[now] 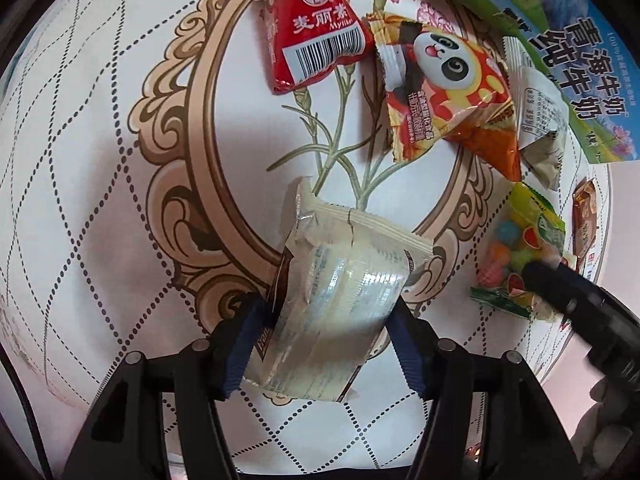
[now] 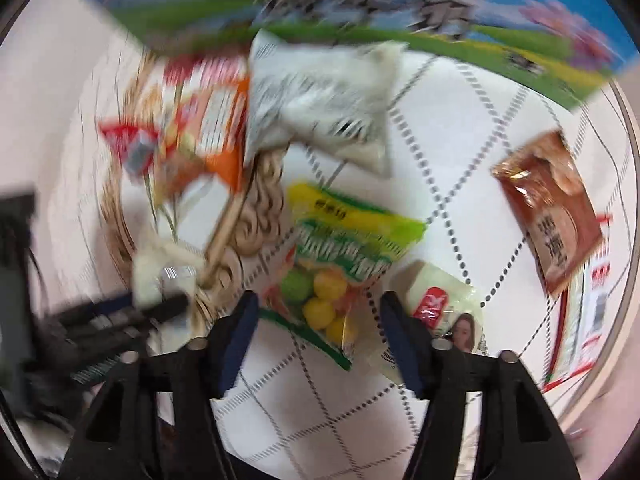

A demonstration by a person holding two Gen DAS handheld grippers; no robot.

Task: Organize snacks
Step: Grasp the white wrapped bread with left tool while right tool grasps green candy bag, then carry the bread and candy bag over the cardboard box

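Note:
A cream and silver snack packet lies tilted between the blue pads of my left gripper. The left pad touches its edge and the right pad stands a little apart from it. In the blurred right wrist view, a green and yellow bag of coloured candy balls lies on the cloth. My right gripper hovers open over its near end, a pad on each side. The left wrist view shows the same candy bag with a black finger of the right gripper over it.
On the patterned tablecloth lie a red packet, a panda packet and a white packet. A blue and green milk box stands behind. A brown packet and a small white packet lie right.

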